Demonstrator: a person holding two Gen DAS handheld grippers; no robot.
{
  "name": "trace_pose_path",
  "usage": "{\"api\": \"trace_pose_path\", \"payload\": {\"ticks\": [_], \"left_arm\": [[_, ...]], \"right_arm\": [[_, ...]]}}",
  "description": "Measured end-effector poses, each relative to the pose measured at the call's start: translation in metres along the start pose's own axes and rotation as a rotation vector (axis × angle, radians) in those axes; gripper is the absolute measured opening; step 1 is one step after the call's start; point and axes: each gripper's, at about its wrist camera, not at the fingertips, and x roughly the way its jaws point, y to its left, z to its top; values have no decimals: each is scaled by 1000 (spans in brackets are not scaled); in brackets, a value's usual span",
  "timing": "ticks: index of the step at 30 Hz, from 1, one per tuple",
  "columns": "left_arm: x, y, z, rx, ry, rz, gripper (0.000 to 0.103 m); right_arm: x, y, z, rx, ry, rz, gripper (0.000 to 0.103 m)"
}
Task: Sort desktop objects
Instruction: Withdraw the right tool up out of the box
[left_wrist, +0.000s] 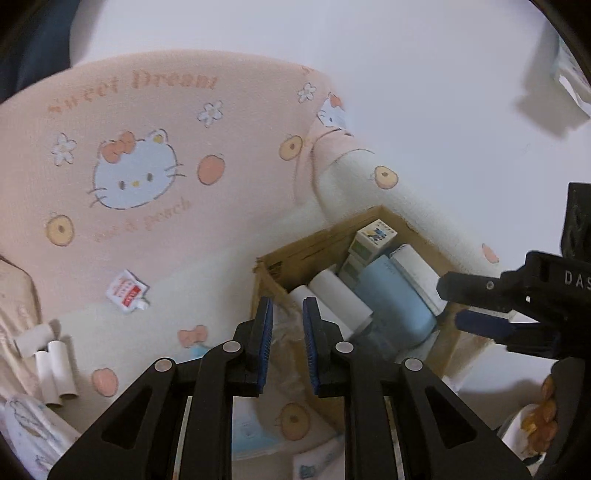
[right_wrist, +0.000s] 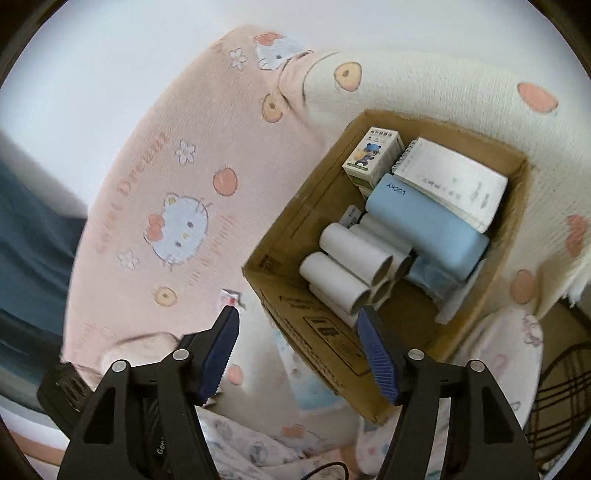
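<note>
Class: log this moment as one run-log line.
left gripper: open, empty | right gripper: open, above cardboard box | white rolls: on blanket

Pink cartoon-cat blanket (left_wrist: 155, 192) against a plain, seemingly white wall (left_wrist: 406, 74).

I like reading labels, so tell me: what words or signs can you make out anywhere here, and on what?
"Sweet Dream": peach blanket, above the cat face.
"& peach": same blanket, below the cat face; the words before it are blurred.
"LUCKY": blue case in the cardboard box.
"DAS", cut off: right tongs.
Too small or blurred: box printing, character carton, notepad, red-and-white pouch.
</note>
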Motion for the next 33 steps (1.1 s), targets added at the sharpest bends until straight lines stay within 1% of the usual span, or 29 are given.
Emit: {"api": "trace_pose_path", "payload": {"ticks": [1, 3, 5, 8, 10, 12, 13, 14, 15, 16, 17, 19, 25, 27, 29, 33], "left_arm": [[-5, 2, -2, -6, -7, 4, 26], [-12, 6, -6, -30, -21, 2, 31], [-19, 10, -10, -56, -23, -14, 32], [-26, 17, -15, -102, -20, -35, 36], [-29, 17, -19, -107, -20, -26, 41], [-30, 14, -21, -87, -11, -4, 44], [-31, 12, -21, -71, -7, 14, 48], [-32, 11, -21, -60, -10, 31, 50], [-34, 9, -20, -52, -16, 49, 55], [-36, 8, -19, -46, -21, 58, 59], [-39, 7, -17, -44, -25, 58, 60], [-42, 6, -14, -33, -24, 83, 63], [-51, 1, -7, 33, -14, 124, 64], [-54, 3, -5, 26, 3, 136, 64], [-57, 8, -3, 6, 15, 133, 64], [-64, 19, 0, -26, 3, 136, 64]], "right_arm": [[0, 5, -5, -16, -7, -23, 65], [2, 14, -15, -65, -16, -88, 65], [1, 23, -24, -122, -27, -156, 65], [7, 35, -36, -193, -19, -217, 66], [7, 40, -41, -209, -20, -225, 66], [4, 44, -46, -242, -24, -210, 66], [2, 46, -49, -253, -25, -208, 66], [0, 48, -50, -266, -30, -216, 67], [-1, 50, -51, -278, -36, -233, 67], [-2, 51, -53, -291, -43, -258, 67], [-2, 53, -54, -310, -49, -286, 68], [-5, 57, -57, -335, -67, -315, 68], [-13, 66, -59, -368, -105, -370, 69], [-16, 70, -61, -384, -110, -372, 69], [-17, 75, -63, -401, -116, -370, 69], [-19, 87, -69, -439, -126, -364, 69]]}}
